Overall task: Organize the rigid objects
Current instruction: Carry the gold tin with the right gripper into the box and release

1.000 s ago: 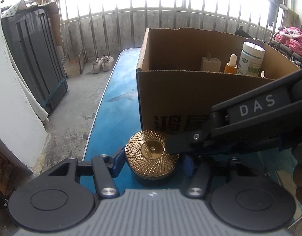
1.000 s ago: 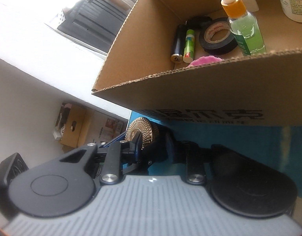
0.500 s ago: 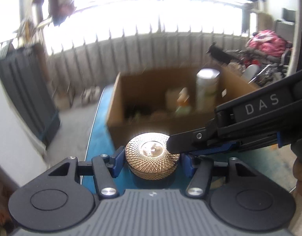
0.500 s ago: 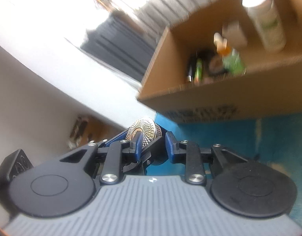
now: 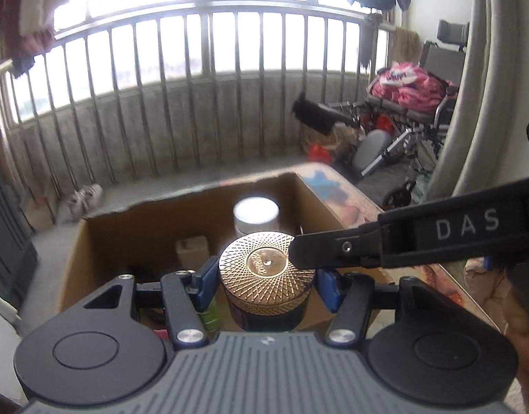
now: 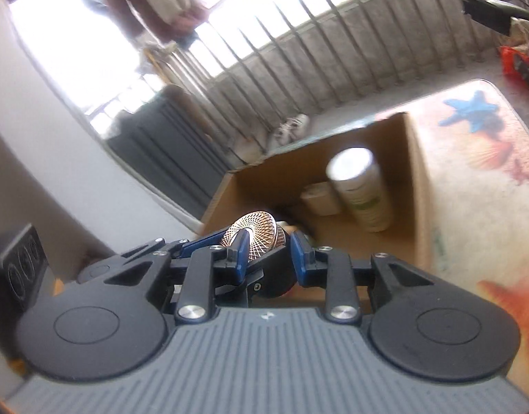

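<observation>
Balcony railing fills the background as the left gripper (image 5: 266, 281), clamped on the gold-lidded jar (image 5: 266, 276), and the narrowly parted right gripper (image 6: 268, 253) pinching its lid hold it at lower centre above the cardboard box (image 5: 192, 217); lower it level into free space.

Blown-out window glare, motion blur, fisheye warp

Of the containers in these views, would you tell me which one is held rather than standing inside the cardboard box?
The gold-lidded jar, clamped between the left gripper's jaws above the box. The white-lidded bottle stands inside on the box floor.
</observation>
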`<state>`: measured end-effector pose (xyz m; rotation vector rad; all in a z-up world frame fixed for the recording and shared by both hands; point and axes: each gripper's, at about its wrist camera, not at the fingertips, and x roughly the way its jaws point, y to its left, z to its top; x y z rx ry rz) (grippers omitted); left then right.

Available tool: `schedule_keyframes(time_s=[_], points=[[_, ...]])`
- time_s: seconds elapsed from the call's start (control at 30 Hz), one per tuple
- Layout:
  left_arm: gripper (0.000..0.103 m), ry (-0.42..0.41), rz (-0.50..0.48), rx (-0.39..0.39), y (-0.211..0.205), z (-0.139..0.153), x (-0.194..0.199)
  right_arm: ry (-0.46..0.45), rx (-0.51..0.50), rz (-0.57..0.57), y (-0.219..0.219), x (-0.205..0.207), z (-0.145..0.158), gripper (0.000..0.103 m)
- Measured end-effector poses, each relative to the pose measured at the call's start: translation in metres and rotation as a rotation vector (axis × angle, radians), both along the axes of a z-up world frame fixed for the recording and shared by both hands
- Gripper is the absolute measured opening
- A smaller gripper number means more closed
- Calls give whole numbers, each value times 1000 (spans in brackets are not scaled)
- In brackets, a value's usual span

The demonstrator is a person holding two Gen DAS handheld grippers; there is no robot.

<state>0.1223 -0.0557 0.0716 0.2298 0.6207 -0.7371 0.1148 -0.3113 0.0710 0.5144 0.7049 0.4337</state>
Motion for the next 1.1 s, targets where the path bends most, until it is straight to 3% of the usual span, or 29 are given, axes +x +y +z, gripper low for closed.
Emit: schedule_keyframes(time_s=[0.2, 0.47, 0.73, 0.9, 1.1], points=[[59, 164, -14, 35, -29, -36, 40, 90, -71, 10, -17, 47, -31, 26], [59, 249, 19, 66, -42, -55, 59, 112, -142, 40, -11, 75, -51, 25], [59, 338, 68, 62, -50, -80, 69, 91, -132, 38, -21, 79, -52, 25], [58, 362, 85, 42, -50, -88, 70, 80, -125, 31, -24, 74, -51, 26], [72, 291, 96, 10, -38, -73, 62, 63, -86, 4, -28, 61, -48, 27]])
